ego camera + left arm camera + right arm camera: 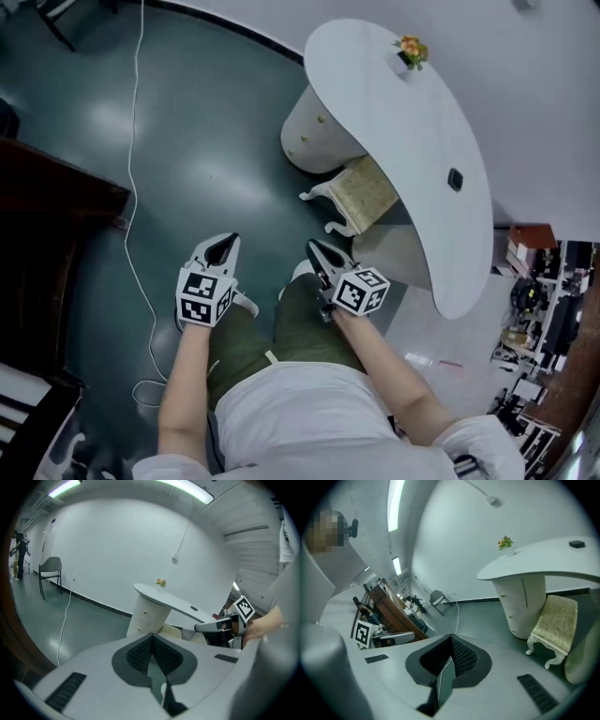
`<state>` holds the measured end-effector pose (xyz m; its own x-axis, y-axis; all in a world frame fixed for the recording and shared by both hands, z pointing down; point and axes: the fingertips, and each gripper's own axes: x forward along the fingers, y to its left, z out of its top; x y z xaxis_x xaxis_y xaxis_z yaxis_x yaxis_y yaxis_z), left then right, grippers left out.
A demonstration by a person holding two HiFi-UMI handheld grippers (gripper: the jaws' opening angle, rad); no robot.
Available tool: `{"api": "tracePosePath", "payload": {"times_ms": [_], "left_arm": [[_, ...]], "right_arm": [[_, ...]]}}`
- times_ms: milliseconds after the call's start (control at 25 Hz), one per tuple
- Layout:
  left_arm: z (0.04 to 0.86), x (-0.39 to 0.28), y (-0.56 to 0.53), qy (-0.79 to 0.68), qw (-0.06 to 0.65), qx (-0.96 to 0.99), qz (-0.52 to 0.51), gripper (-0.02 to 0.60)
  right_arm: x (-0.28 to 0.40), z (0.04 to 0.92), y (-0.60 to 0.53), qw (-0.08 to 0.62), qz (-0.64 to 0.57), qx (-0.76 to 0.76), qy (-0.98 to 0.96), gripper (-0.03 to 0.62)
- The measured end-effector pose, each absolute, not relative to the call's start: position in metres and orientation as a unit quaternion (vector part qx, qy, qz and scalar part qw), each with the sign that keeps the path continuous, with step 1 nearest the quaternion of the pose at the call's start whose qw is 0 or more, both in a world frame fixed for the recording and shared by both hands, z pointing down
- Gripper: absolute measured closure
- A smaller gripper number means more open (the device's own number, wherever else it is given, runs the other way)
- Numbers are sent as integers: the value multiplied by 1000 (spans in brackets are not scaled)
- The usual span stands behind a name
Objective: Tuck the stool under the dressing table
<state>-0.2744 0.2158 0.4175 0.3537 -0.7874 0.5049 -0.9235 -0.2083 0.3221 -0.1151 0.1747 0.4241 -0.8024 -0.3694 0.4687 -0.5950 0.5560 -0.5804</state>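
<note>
A white cable point(130, 159) trails over the floor at the far left, where a foot could catch it. The left gripper point(223, 246) is pressed together on nothing, and so is the right gripper point(322, 255); both hang above the person's knees, well apart from the stool point(364, 192). The stool stands about half under the counter point(403, 122), just beside its round drawer pedestal point(314, 136), with its cream padded seat and two curled white legs poking out towards the person. Likely trouble: closed tips pushing on that soft seat or a carved leg may slip, and an off-centre shove could swing the stool into the pedestal instead of sliding it straight in
</note>
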Motion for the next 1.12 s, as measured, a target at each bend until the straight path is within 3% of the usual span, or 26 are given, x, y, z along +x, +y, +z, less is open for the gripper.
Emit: {"api": "tracePosePath", "payload": {"times_ms": [480, 760, 1120], "left_arm": [[274, -327, 291, -595, 241, 765, 39, 578], [207, -346, 314, -610, 175, 772, 37, 580], [168, -372, 338, -641, 158, 750, 28, 580]], "right_arm": [[-220, 246, 235, 111, 253, 132, -952, 585], [-246, 188, 257, 80, 226, 92, -967, 585], [-273, 142, 278, 58, 186, 53, -979, 585]]}}
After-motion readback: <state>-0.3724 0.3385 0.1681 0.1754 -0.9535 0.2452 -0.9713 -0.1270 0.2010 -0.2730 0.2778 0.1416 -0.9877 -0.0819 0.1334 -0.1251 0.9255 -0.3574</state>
